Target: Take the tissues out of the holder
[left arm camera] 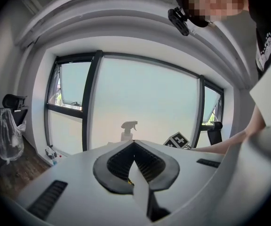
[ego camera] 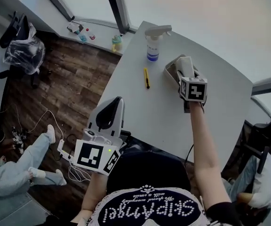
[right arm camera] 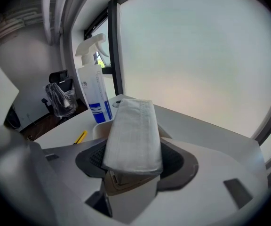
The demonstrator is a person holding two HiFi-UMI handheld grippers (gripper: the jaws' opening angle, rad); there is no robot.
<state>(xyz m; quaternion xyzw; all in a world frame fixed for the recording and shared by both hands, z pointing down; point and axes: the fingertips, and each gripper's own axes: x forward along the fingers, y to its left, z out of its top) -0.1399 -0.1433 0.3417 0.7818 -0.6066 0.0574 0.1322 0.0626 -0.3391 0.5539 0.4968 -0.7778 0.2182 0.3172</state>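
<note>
— What is the right tool (right arm camera: 134, 160) doing?

— Its jaws are clamped wide on the stack of tissues (right arm camera: 131, 131), with a pad pressing on each broad side. Gripping the stack flat-on likely holds the whole bundle together, so no single sheet peels away.

— And where do the tissues sit?

— In the head view they stand up out of the holder (ego camera: 171, 72), with the tool tilted down over it. The right gripper view shows the holder's pale rim on either side of the stack. Whether the far end has cleared the rim cannot be told, so the lift-out seems to be under way rather than finished.

— What about the left tool (left arm camera: 134, 145)?

— Its jaws are together with nothing between them. It hangs near the person's body at the near edge of the table (ego camera: 140, 107), well apart from the holder. It is probably parked there because one tool is enough for the pull.

— Could the holder come up with the stack?

— It looks light and nothing braces it, so that is a risk.

— Is anything else close by?

— A spray bottle (ego camera: 152, 44) stands just beyond the holder, and a slim yellow item (ego camera: 147, 77) lies to its left. Both are off to the side of the tissues.
</note>
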